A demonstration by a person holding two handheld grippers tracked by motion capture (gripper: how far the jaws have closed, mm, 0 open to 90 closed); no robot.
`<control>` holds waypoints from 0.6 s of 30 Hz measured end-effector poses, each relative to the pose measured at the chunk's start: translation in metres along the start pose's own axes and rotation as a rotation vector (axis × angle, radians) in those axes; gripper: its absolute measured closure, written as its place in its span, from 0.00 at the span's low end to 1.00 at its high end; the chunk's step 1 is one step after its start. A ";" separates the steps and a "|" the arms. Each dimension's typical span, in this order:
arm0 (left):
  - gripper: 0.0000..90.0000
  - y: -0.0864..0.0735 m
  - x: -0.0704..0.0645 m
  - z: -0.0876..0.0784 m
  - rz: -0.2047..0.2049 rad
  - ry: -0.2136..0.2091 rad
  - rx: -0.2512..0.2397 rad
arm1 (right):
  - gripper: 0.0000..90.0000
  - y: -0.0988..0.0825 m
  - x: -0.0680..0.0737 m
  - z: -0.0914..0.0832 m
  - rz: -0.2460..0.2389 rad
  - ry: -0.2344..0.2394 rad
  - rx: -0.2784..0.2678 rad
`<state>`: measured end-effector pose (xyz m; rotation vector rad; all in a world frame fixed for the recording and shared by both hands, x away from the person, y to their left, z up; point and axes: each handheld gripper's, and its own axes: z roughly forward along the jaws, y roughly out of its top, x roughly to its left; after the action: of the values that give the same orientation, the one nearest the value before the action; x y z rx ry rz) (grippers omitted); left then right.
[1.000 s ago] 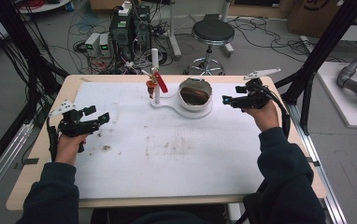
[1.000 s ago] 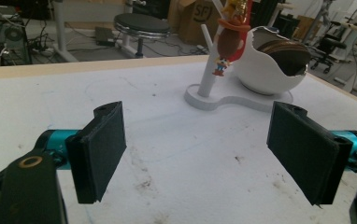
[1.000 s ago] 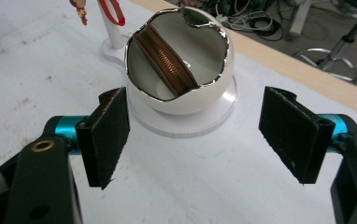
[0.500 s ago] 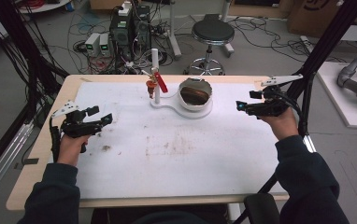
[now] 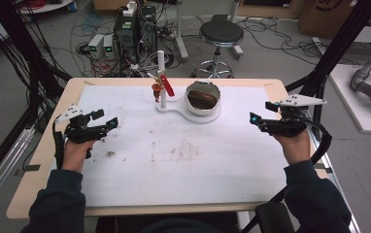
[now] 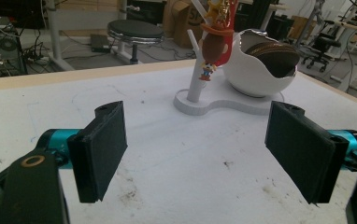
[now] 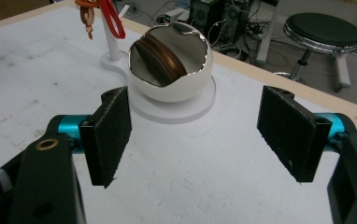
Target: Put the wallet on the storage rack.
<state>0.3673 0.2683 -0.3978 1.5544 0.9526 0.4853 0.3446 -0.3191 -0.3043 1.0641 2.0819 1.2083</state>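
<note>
Nothing is in hand yet: your left gripper and right gripper both hover over the surface with jaws wide apart and empty. Ahead of and between them stands the white stand; its egg-shaped cup opens towards you, holding a brown disc on edge. The figure hangs upright from the post, long axis vertical. Any pick remains to be done.
</note>
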 end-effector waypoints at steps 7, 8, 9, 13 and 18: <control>0.23 0.002 -0.003 -0.003 0.000 0.004 -0.024 | 0.34 -0.069 0.006 0.014 0.053 -0.060 -0.090; 0.23 0.002 -0.003 -0.003 -0.001 0.005 -0.026 | 0.34 -0.075 0.008 0.017 0.062 -0.053 -0.089; 0.23 0.001 -0.003 -0.003 -0.001 0.004 -0.024 | 0.34 -0.079 0.009 0.021 0.062 -0.053 -0.087; 0.23 -0.002 -0.006 -0.002 0.001 0.005 -0.013 | 0.32 -0.083 0.013 0.032 0.040 -0.042 -0.037; 0.23 -0.006 -0.008 -0.004 0.005 0.010 -0.013 | 0.29 -0.085 0.015 0.039 0.058 -0.041 -0.001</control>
<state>0.3575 0.2639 -0.4012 1.5447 0.9516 0.5025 0.3327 -0.3136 -0.3982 1.1467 2.0326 1.2048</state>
